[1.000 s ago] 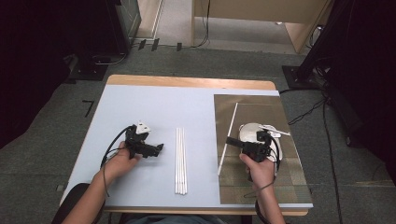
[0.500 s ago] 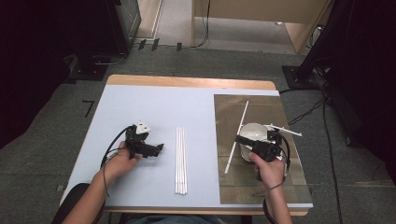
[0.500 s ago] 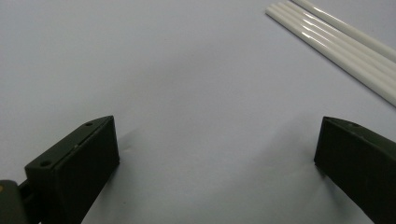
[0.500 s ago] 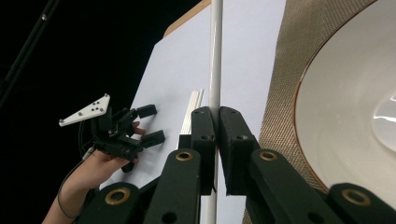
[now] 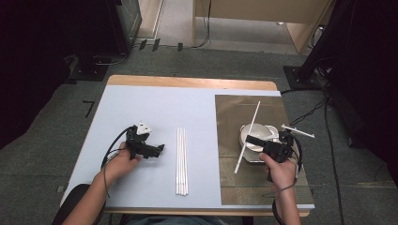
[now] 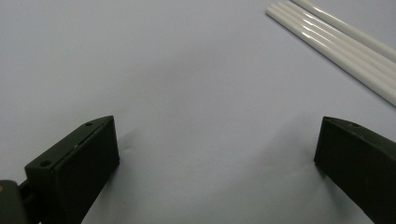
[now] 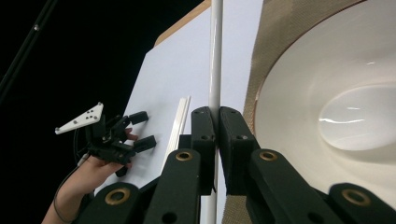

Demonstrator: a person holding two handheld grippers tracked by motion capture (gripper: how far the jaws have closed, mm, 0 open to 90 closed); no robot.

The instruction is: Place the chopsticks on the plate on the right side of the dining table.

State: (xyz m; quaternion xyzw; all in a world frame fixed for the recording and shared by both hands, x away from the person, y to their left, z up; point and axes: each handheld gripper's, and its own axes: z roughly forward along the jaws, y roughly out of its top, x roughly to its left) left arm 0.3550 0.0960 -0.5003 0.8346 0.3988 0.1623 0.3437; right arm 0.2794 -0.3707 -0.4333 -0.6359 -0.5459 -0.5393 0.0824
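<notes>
One hand-held gripper clamps a white rod over the brown mat; the other gapes.

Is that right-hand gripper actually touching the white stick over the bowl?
Touching. In the right gripper view the right gripper has its jaws shut on the white stick, pads pressed against both sides with no gap.

White rod cut off top and bottom, midsection behind fingers
</notes>
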